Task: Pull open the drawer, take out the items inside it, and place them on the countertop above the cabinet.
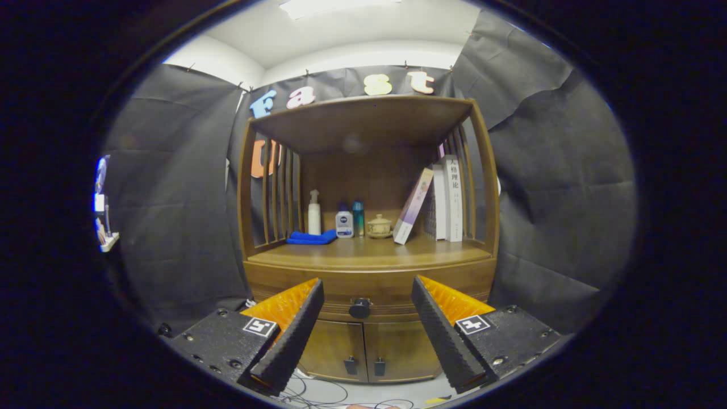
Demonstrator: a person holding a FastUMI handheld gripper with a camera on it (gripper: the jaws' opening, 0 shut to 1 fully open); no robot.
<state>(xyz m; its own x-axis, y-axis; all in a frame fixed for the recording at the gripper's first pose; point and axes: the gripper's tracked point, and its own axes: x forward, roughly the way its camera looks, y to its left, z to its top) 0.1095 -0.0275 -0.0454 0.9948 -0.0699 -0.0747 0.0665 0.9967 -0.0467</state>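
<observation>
Gripper (367,295) fingers spread wide, holding nothing. Drawer (369,287) shut, under countertop (369,253), above cabinet doors. Round dark knob (360,308) between fingers, beyond tips. Judgement: rigid wood, likely moderate drag; grasp knob, small and possibly slippery.

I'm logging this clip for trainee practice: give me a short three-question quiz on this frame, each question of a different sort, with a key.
1. True or false: the drawer is pulled open.
2. Which lies between the gripper's fingers? A) the knob B) the towel C) the teapot
3. Fill in: on the countertop, the tilted book leans toward the upright ____ beside it.

Key: 1 false, it is shut with the open gripper short of the knob; 2 A; 3 books.
</observation>
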